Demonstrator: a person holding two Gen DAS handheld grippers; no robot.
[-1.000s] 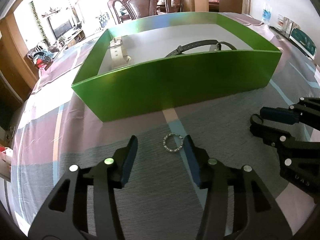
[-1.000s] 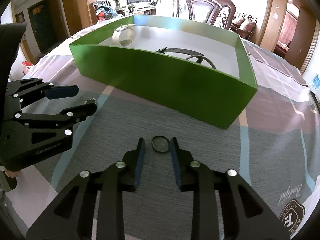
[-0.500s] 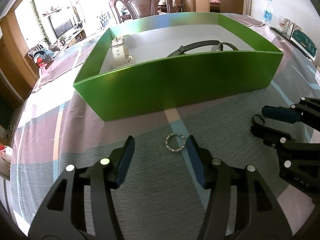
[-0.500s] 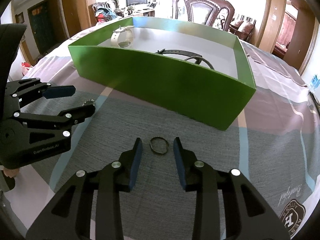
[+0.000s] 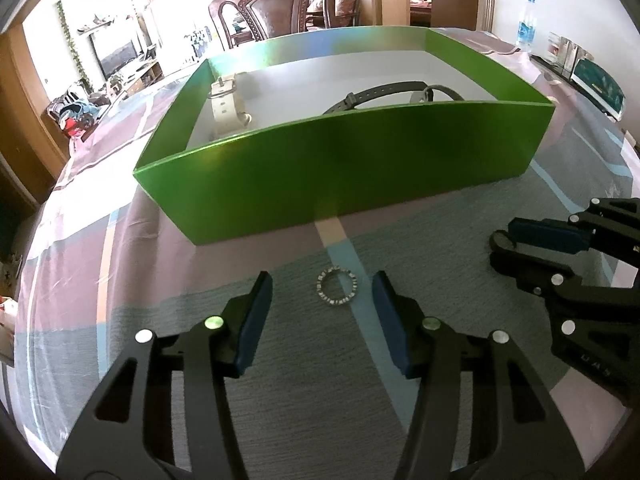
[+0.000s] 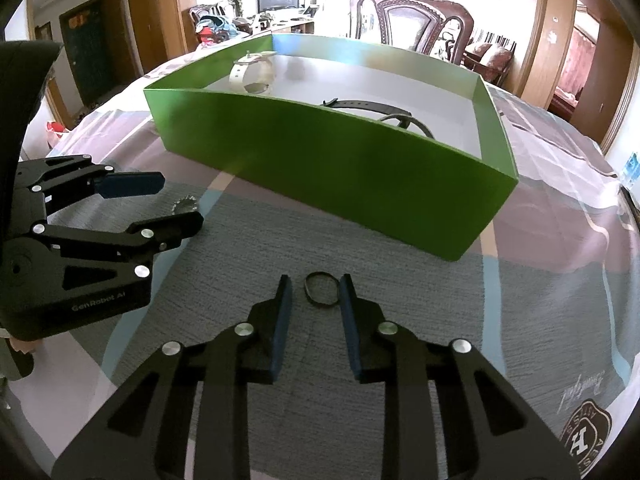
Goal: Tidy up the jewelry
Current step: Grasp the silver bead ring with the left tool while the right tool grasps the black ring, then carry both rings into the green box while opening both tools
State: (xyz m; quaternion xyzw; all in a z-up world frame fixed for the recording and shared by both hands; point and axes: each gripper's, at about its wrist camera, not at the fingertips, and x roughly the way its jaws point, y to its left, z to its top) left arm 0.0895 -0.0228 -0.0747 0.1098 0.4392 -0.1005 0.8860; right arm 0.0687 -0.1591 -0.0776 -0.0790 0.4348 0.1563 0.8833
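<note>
Both claws gape – beaded ring (image 5: 336, 286) between left gripper (image 5: 322, 294) fingers, black band (image 6: 321, 289) between right gripper (image 6: 315, 294) fingers

We held the left gripper (image 5: 323, 294) low and level, its two blue-padded fingers (image 5: 253, 322) spread wide apart and pointing forward, nothing clamped between them; seen from the right wrist camera, it lay on its side at the left edge, one finger above the other, jaws parted; we held the right gripper (image 6: 313, 294) low as well, its fingers (image 6: 281, 326) parted more narrowly, nothing pinched between the pads; from the left wrist camera it reached in from the right edge, likewise turned sideways, fingers stacked with a gap between them.
</note>
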